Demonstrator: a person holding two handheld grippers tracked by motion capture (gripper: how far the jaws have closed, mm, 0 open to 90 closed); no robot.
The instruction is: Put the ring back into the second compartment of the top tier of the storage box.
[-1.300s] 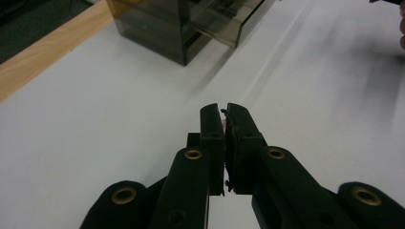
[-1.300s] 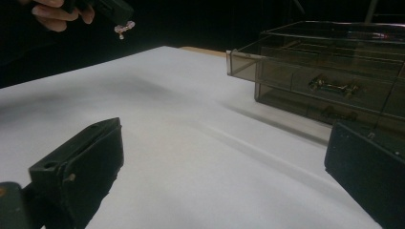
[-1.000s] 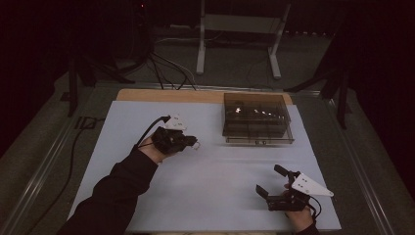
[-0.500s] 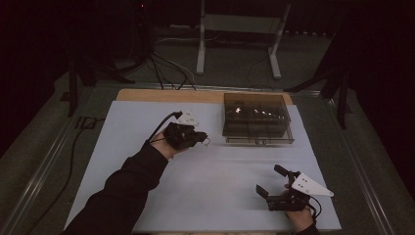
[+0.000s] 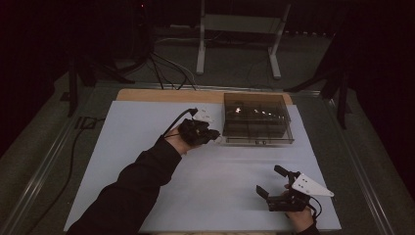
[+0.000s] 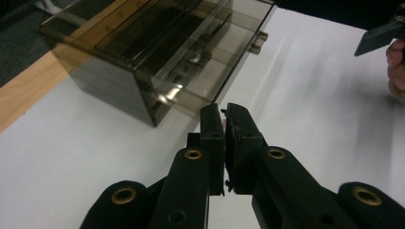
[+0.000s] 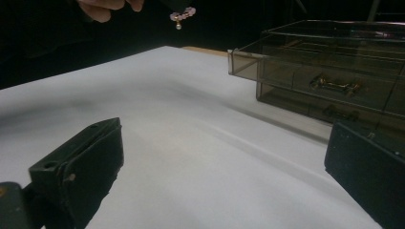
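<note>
**Beaded trinket carried to the drawer box**

One white table mat point(image 5: 147, 147) is laid out, and on it one smoky clear drawer box point(image 5: 257, 120) with a drawer pulled partly out. Two grippers are counted. The right gripper point(image 5: 274, 182) is rested near the mat's front edge, jaws spread wide and empty. The left gripper point(image 5: 214, 137) is held just beside the box — jaws pressed together on one small pink beaded trinket point(image 7: 181, 15) that dangles below. The carrying step appears in hand; next, the trinket would be brought over the open drawer — and released.
</note>
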